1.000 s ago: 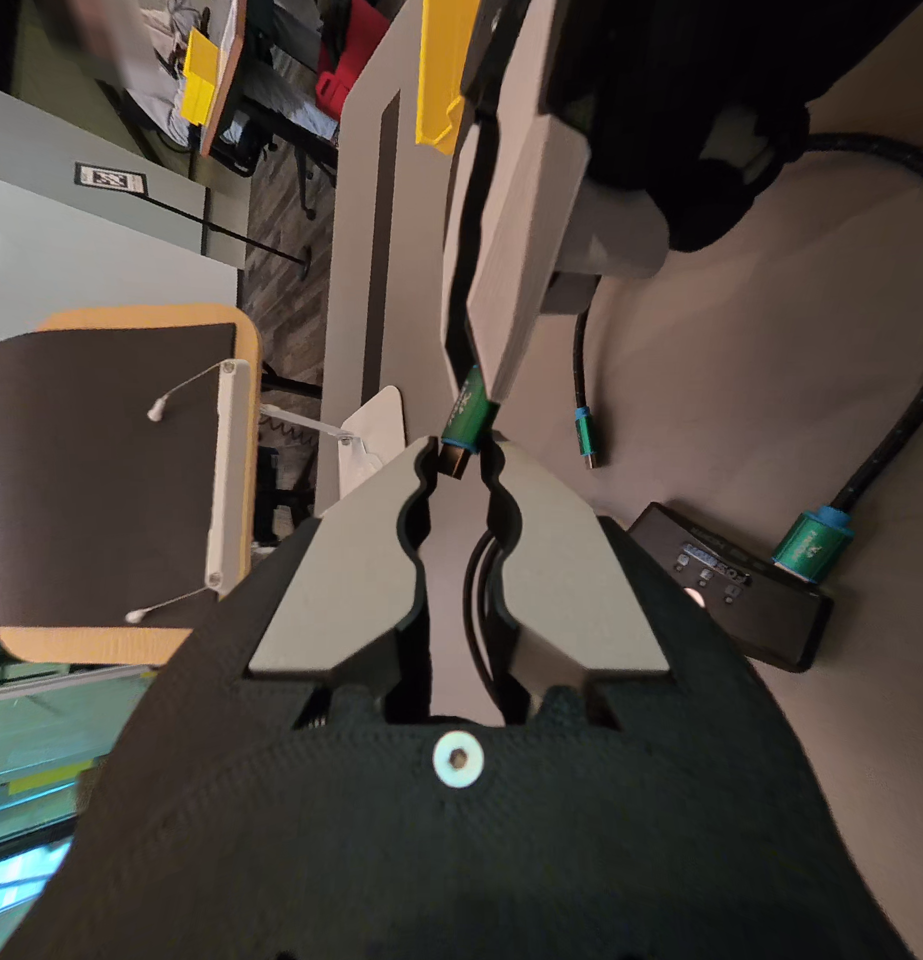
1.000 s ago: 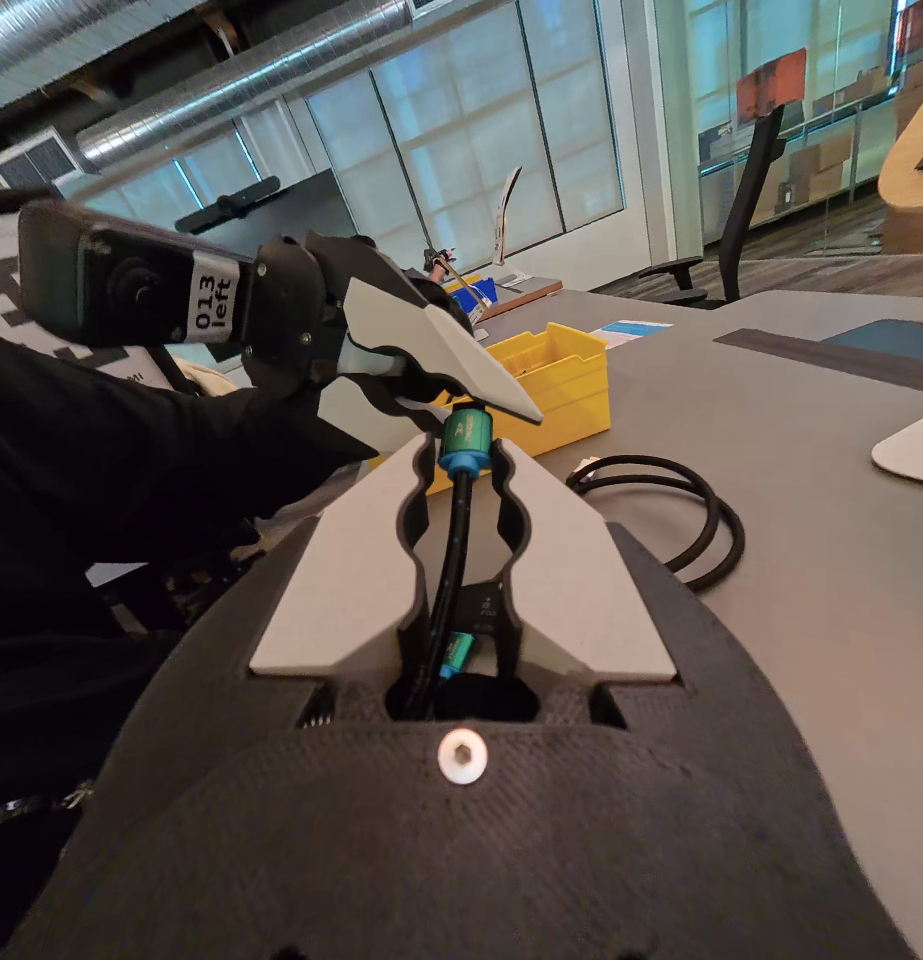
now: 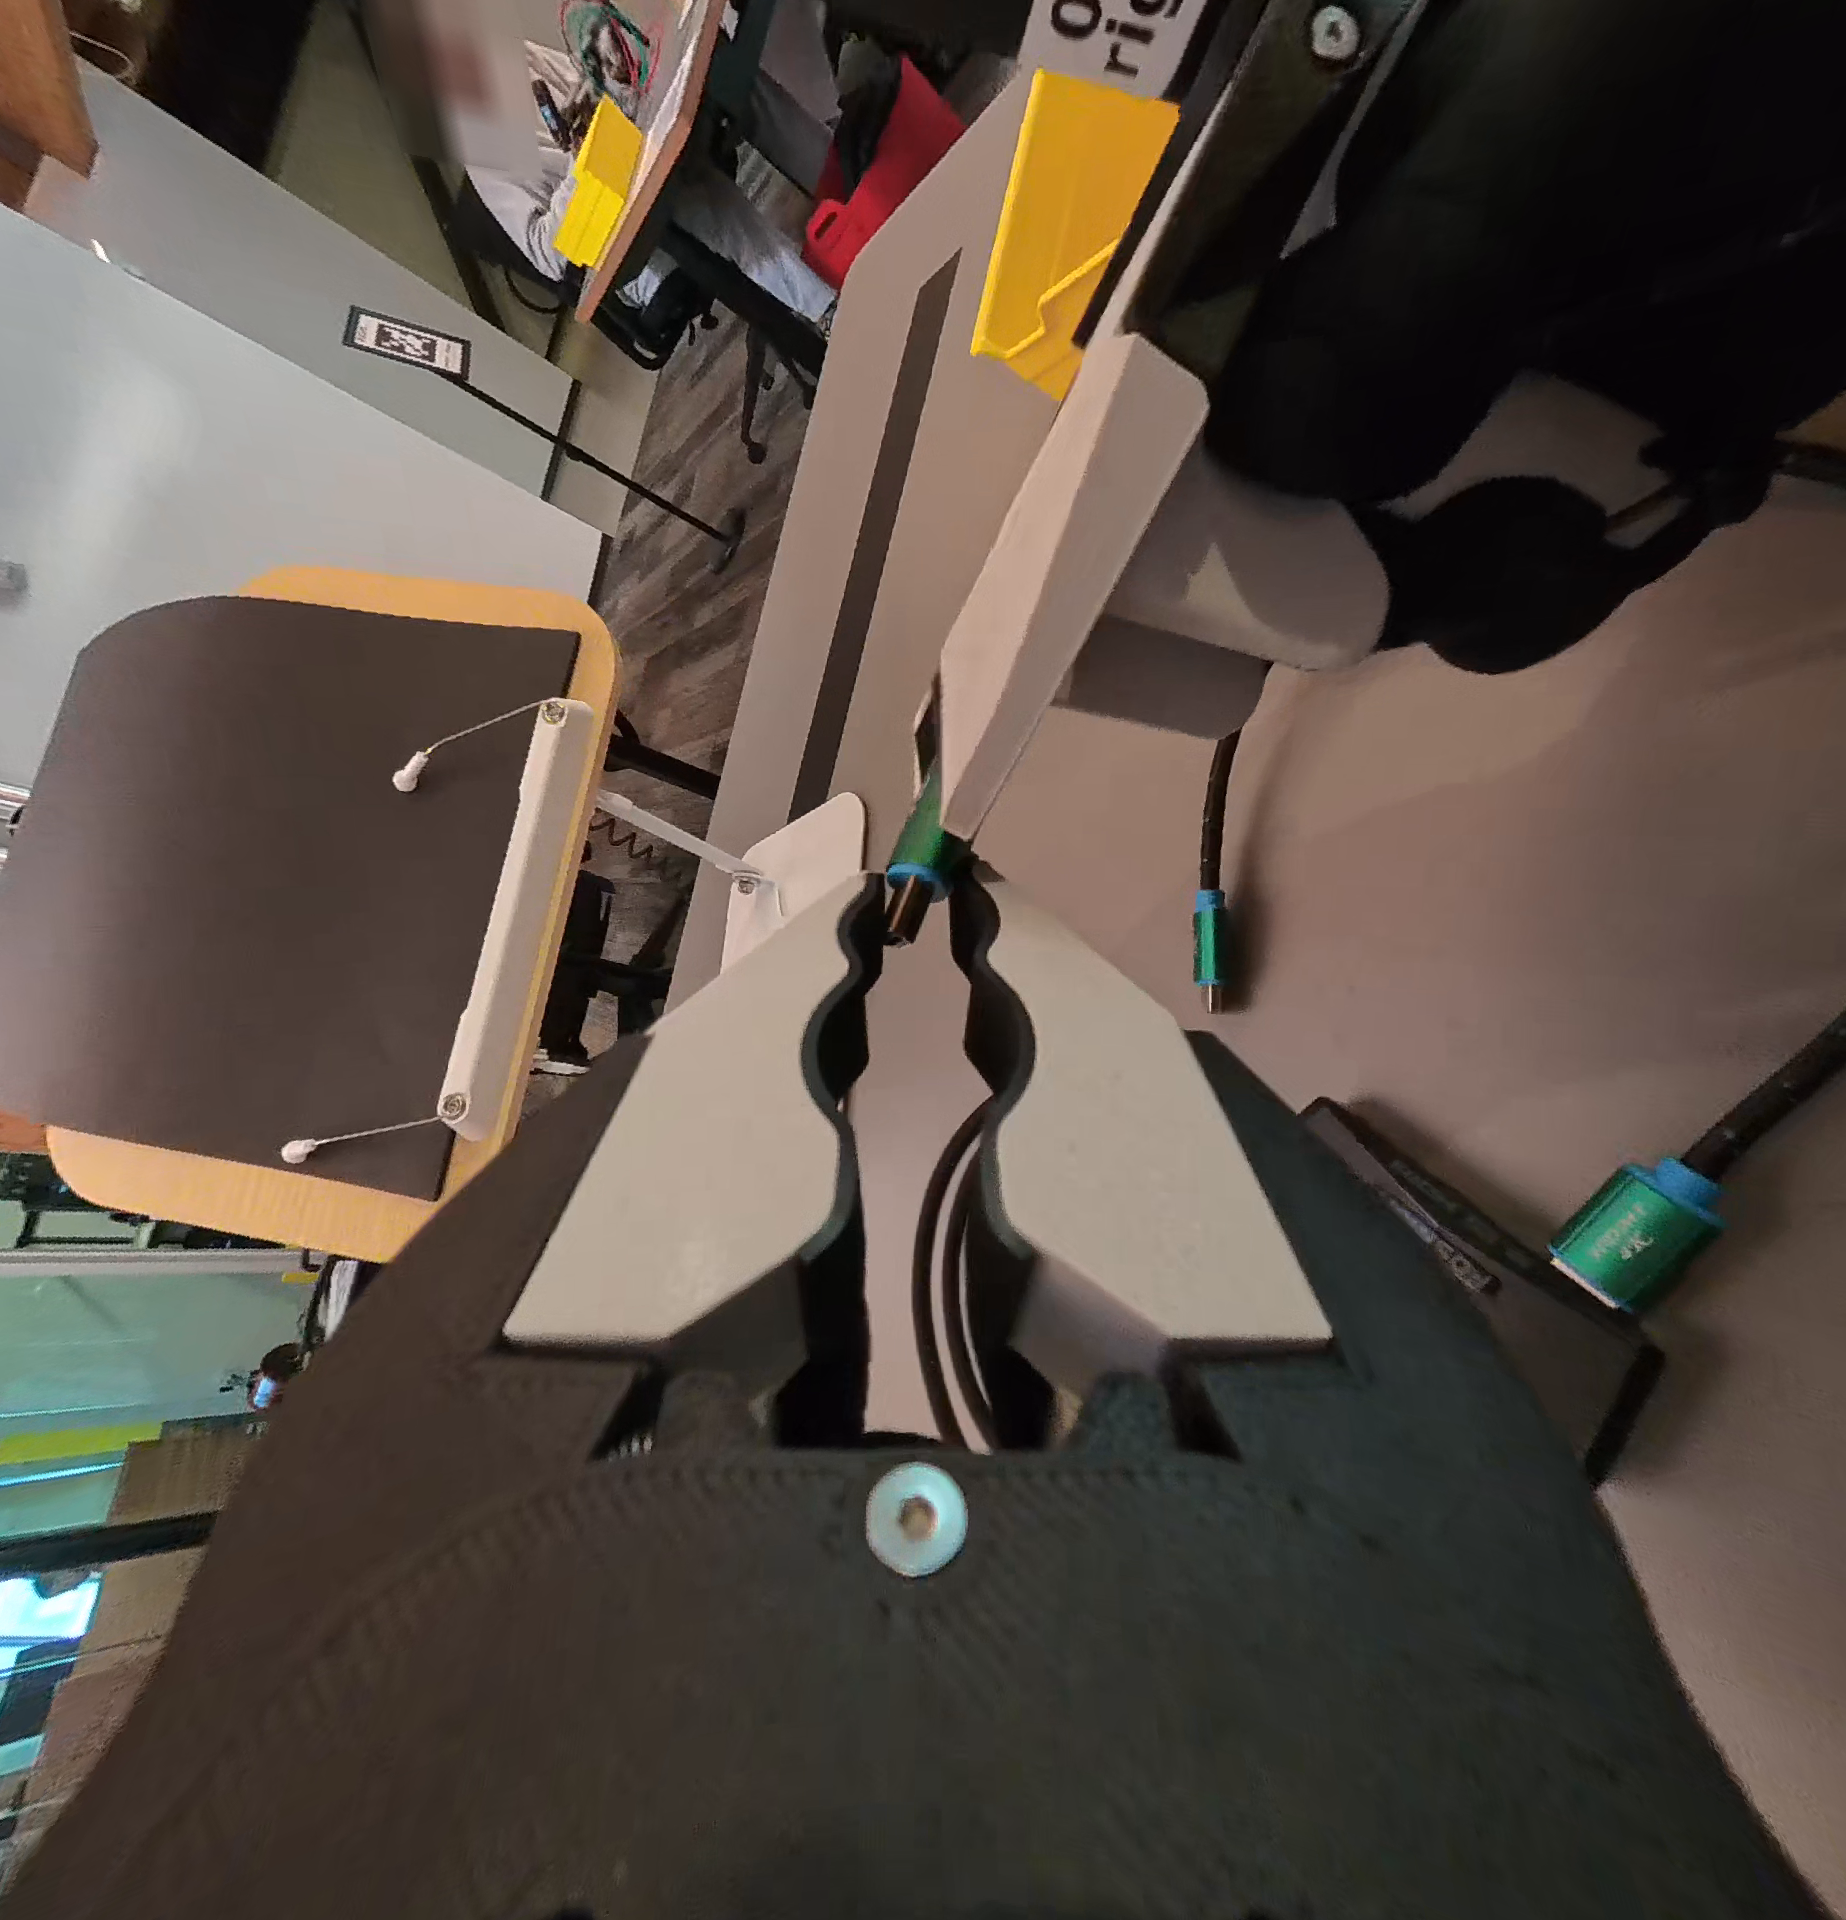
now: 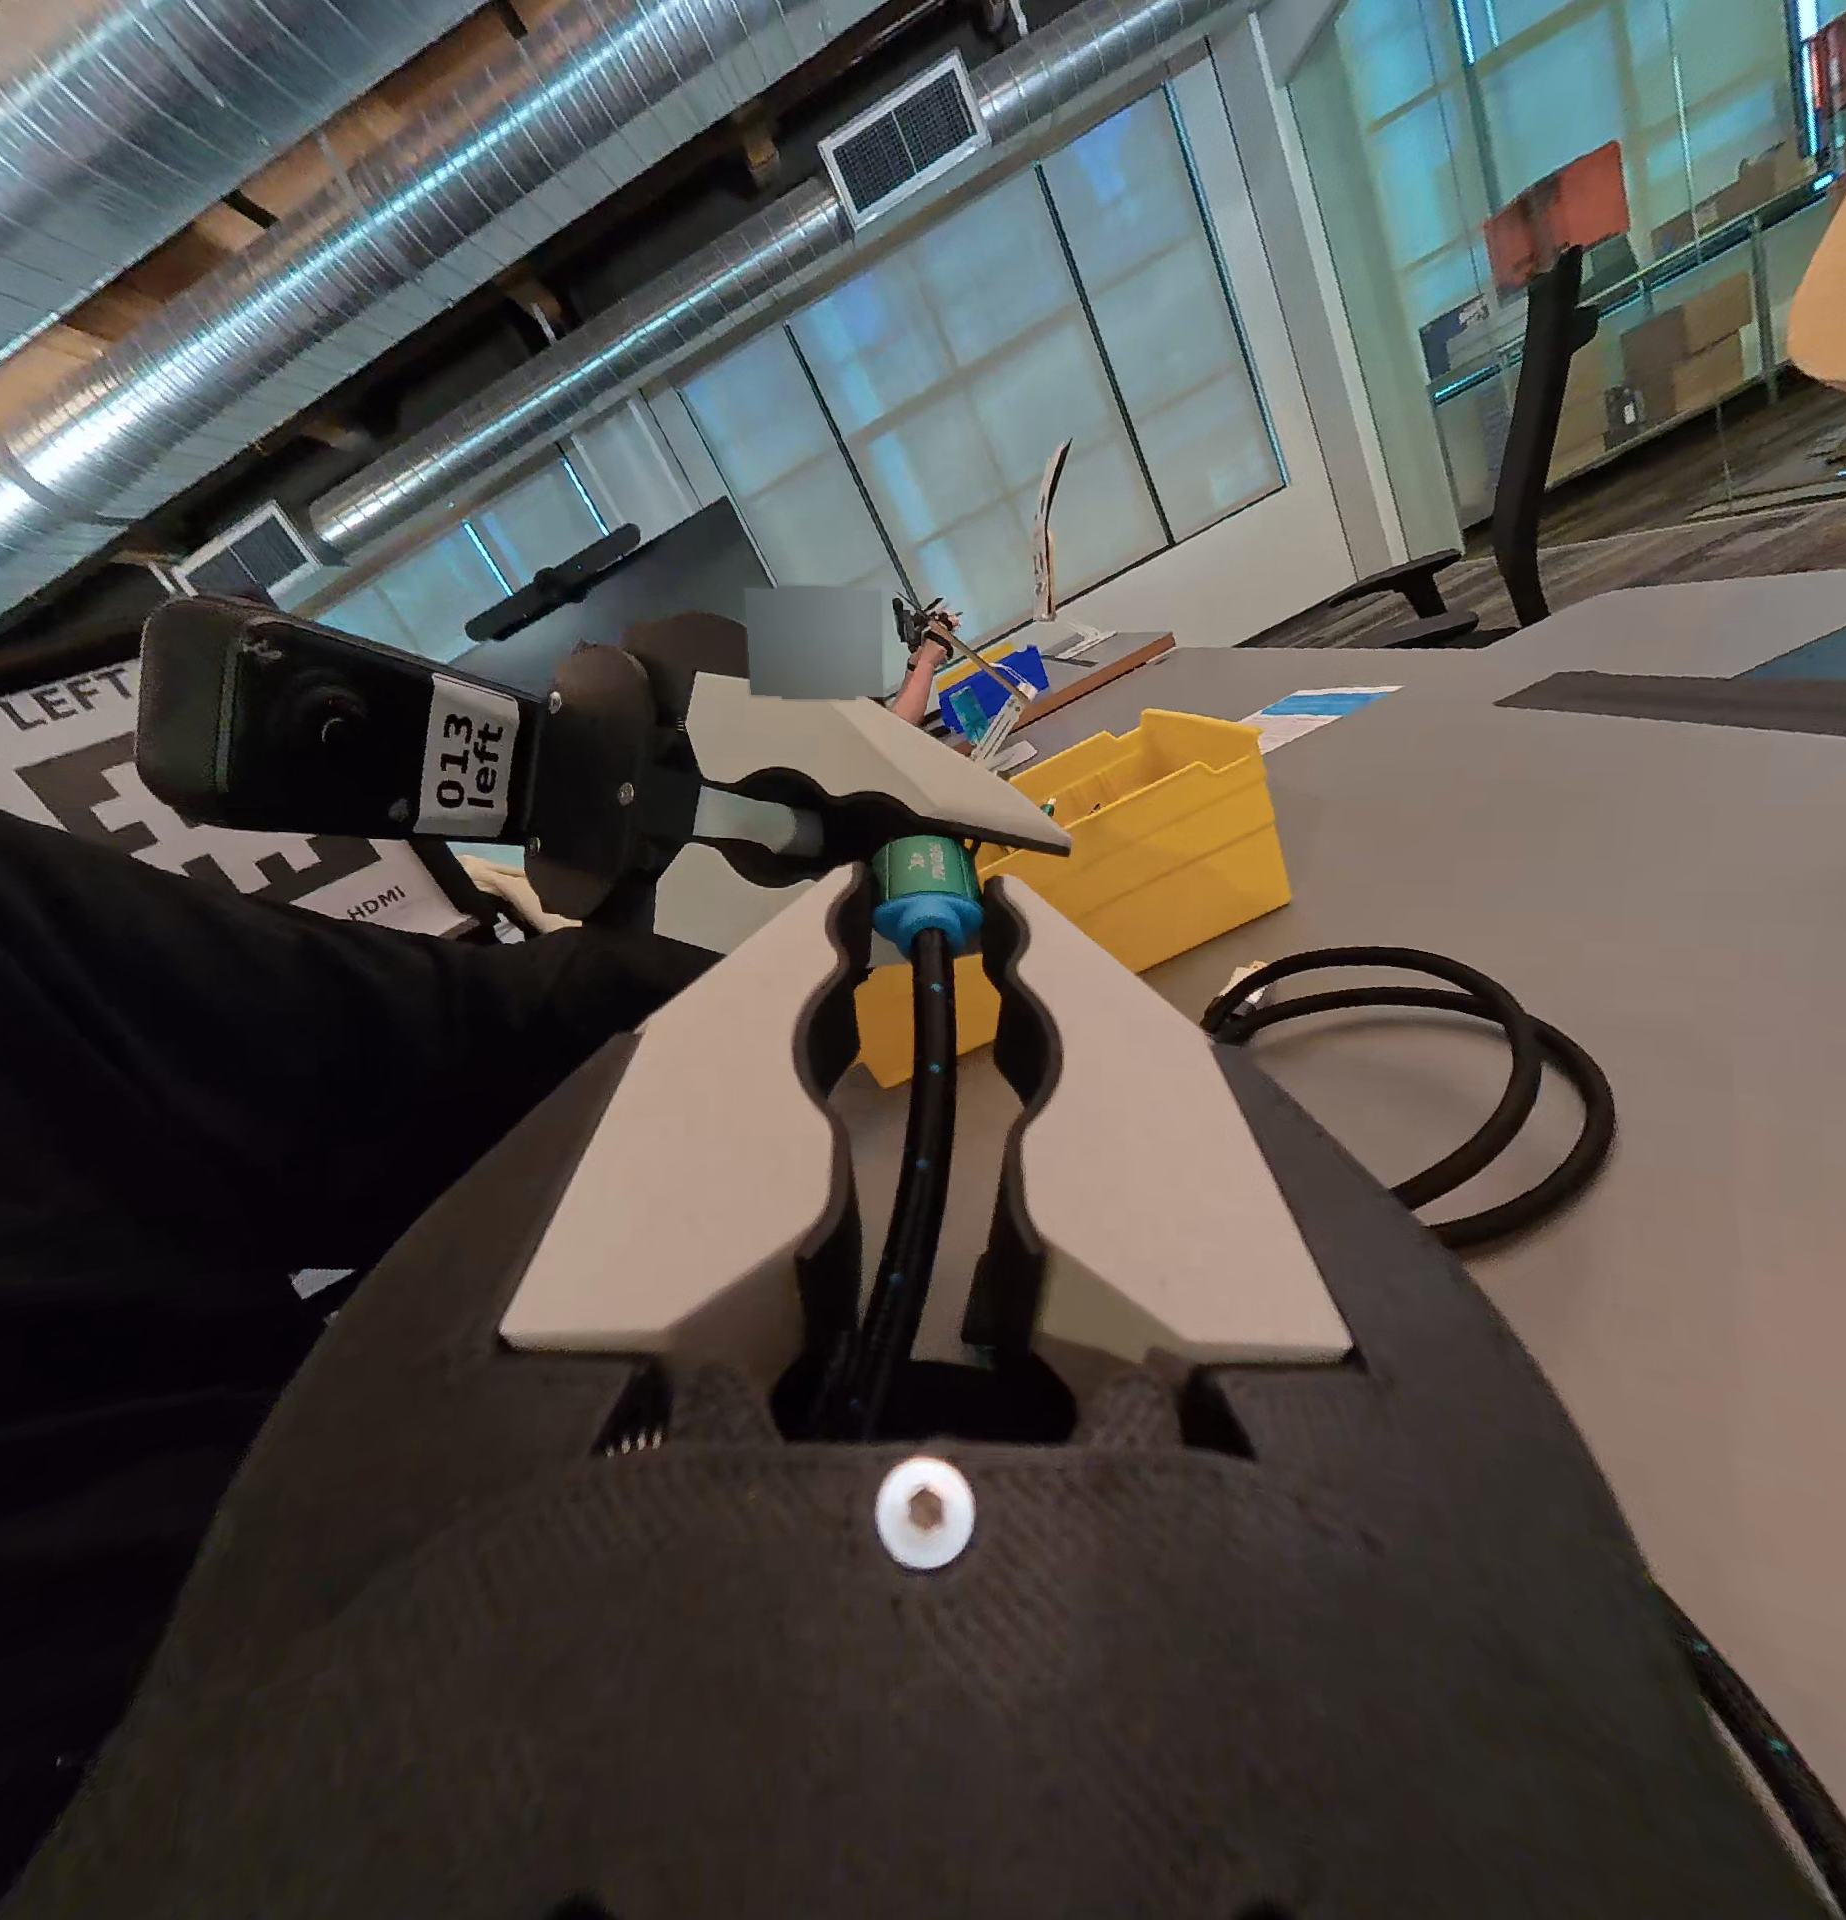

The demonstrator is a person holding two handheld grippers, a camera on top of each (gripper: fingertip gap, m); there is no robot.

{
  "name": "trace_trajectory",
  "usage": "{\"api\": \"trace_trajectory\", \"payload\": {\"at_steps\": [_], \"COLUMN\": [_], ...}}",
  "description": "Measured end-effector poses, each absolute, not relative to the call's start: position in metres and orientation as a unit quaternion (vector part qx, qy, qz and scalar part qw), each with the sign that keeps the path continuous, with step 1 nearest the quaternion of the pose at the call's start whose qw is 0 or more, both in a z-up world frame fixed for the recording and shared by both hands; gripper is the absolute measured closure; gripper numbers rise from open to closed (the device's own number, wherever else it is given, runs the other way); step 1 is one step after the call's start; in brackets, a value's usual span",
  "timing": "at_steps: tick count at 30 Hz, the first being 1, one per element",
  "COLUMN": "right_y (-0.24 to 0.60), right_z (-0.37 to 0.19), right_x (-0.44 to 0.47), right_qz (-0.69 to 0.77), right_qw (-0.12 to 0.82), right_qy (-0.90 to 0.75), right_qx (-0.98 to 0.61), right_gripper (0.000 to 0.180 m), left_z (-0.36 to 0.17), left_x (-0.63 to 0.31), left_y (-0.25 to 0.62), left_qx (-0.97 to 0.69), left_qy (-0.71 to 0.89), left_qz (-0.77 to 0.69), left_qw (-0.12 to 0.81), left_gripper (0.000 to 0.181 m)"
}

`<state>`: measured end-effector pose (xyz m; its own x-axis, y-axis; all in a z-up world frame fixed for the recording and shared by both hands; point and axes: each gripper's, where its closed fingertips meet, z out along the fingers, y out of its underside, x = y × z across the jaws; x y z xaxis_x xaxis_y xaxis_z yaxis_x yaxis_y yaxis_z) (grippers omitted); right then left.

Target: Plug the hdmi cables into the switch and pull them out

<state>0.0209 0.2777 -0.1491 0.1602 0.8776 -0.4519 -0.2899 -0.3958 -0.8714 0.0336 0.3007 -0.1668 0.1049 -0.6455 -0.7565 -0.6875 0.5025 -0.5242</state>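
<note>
HDMI plug with a green metal shell and blue collar (image 4: 921, 878) sits pinched at the tips of our right gripper (image 4: 921, 904), its braided black cable (image 4: 924, 1091) running back between the fingers. Our left gripper (image 3: 914, 914) stands slightly parted around the plug's metal end. Nearby, the flat black switch box (image 3: 1521, 1330) lies on the grey table (image 3: 1521, 883), another green plug (image 3: 1625, 1242) seated in it.

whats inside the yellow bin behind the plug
The yellow bin stands open-topped behind the held HDMI plug. Its walls and the left gripper's finger hide the inside; contents cannot be made out.
</note>
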Motion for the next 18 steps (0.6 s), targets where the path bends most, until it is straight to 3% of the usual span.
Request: {"api": "trace_trajectory", "payload": {"at_steps": [18], "right_y": [0.2729], "right_z": [-0.1496], "right_x": [0.0164], "right_qz": [0.564], "right_qw": [0.507], "right_qy": [-0.285], "right_qx": [-0.586], "right_gripper": [0.162], "left_z": [-0.1651], "left_x": [0.0295], "left_y": [0.2965], "left_qx": [-0.499], "left_qy": [0.645], "left_qz": [0.021], "left_qw": [0.578], "left_gripper": [0.169]}}
